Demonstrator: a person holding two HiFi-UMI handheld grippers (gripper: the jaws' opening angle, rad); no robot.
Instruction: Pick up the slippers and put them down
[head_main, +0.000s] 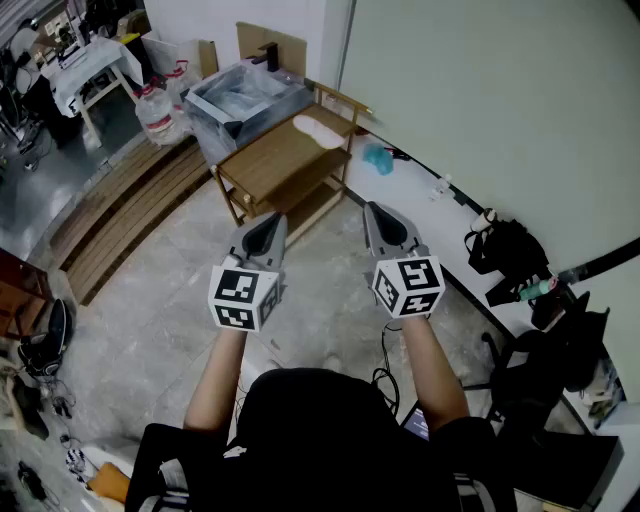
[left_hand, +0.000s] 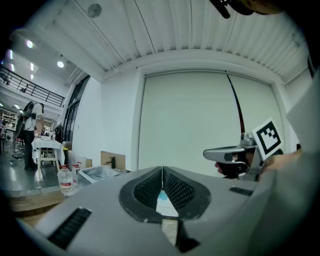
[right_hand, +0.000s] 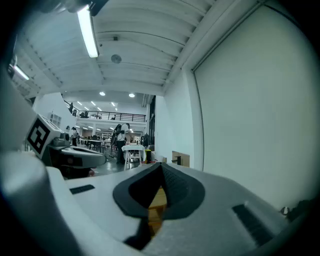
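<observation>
Both grippers are held about level in front of the person, well apart from the work. The left gripper (head_main: 266, 232) is closed with its ribbed black pads pressed edge to edge and nothing between them, as confirmed in the left gripper view (left_hand: 162, 172). The right gripper (head_main: 383, 222) is likewise shut and empty (right_hand: 161, 167).

The slippers (head_main: 318, 131) are noted as a pale, flat, oblong form lying at the far right of the top of a low table (head_main: 270, 165) of slatted brown wood, which has a lower shelf. Whether one slipper or a pair is present cannot be resolved.

A grey bin (head_main: 245, 95) lined with clear film is seen at the table's far left end. A small teal object (head_main: 378, 158) lies on the floor by the wall and is not identified.

Handling, as judged: the slippers are expected to be light, soft and bendable, probably foam or rubber, and not fragile. A thin sole is likely to flex if pinched at one end. A hold across the upper strap, or on the sole edge near mid-length, is judged most secure.
</observation>
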